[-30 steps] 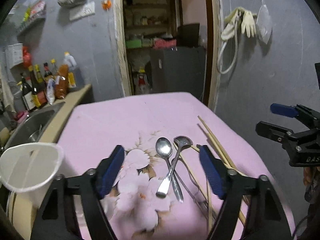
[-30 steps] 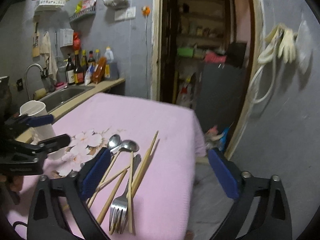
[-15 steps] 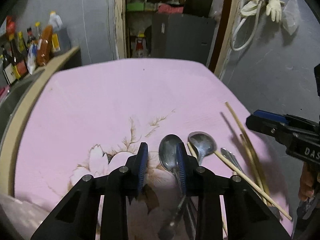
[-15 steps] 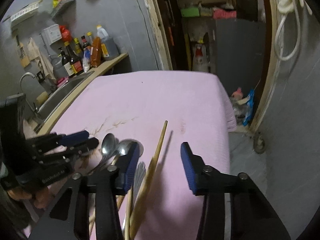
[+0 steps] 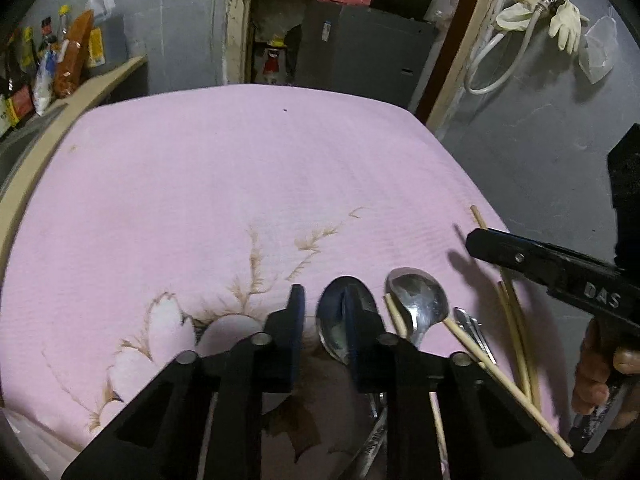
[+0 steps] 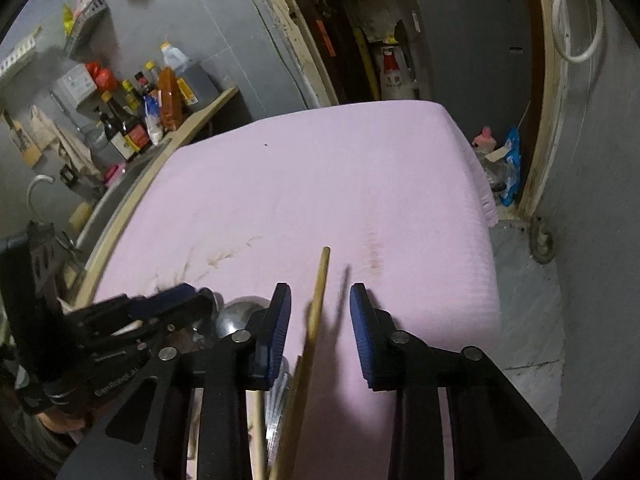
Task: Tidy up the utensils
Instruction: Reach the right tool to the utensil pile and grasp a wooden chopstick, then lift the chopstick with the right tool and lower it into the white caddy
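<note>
Two metal spoons lie on the pink cloth (image 5: pixel 240 184). My left gripper (image 5: pixel 324 320) hangs low over the left spoon (image 5: pixel 334 320), jaws narrowed but with a gap; its right finger crosses the bowl. The second spoon (image 5: pixel 418 304) lies just right of it. Wooden chopsticks (image 5: pixel 516 332) and a fork's tines (image 5: pixel 474 332) lie further right. My right gripper (image 6: pixel 318 328) is partly open, its blue pads either side of one chopstick (image 6: pixel 316 308) without touching it. It also shows in the left wrist view (image 5: pixel 560 272).
A counter with sauce bottles (image 6: pixel 136 120) and a sink tap (image 6: pixel 38 188) runs along the table's left side. An open doorway with a grey cabinet (image 5: pixel 360 44) is behind the table. The floor drops off past the cloth's right edge (image 6: pixel 490 240).
Both grippers have dropped down and forward toward the utensils and narrowed from wide open. The left one is over the left spoon; the right one straddles a chopstick. The white cup has left view.
</note>
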Available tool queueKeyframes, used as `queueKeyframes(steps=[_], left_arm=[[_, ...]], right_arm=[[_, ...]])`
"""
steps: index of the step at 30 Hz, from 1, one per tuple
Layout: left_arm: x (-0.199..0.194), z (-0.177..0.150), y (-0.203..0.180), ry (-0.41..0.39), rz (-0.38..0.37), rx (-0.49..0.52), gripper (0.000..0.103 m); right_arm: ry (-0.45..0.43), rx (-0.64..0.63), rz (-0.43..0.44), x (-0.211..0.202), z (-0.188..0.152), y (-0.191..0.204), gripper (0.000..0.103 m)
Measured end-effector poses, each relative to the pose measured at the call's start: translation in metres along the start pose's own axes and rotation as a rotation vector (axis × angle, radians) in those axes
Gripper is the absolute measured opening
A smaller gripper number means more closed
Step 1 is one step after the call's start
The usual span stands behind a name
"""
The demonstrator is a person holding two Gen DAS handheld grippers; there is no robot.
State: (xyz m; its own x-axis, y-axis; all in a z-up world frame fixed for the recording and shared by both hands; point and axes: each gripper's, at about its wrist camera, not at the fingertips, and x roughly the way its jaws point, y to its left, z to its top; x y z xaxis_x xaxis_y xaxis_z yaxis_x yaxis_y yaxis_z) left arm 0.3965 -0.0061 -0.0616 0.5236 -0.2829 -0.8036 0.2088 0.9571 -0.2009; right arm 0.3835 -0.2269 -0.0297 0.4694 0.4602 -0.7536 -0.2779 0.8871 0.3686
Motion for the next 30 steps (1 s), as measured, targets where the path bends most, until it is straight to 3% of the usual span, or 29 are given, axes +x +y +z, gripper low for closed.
queueKeyframes(steps=[1,4,12,20,30], left_arm=[[0.001,0.001,0.002,0.005,-0.008,-0.005,0.01],[-0.001,0.006,0.003,0.008,-0.018,-0.009,0.006],[-0.021,0.001,-0.013,-0.065,0.0,0.03,0.0],[-0.07,-0.021,-0.037,-0.271,0.074,0.091,0.0],[-0.14,-0.051,-0.068,-0.591,0.163,0.145,0.0]], right_arm=[[0.004,0.015,0.013,0.001,0.001,-0.001,0.008],[0.026,0.07,0.062,0.004,0.003,-0.008,0.004],[-0.053,0.099,0.113,-0.02,-0.001,-0.004,0.004],[-0.212,-0.027,0.098,-0.069,-0.016,0.028,0.003],[-0.524,-0.254,0.001,-0.132,-0.065,0.093,0.003]])
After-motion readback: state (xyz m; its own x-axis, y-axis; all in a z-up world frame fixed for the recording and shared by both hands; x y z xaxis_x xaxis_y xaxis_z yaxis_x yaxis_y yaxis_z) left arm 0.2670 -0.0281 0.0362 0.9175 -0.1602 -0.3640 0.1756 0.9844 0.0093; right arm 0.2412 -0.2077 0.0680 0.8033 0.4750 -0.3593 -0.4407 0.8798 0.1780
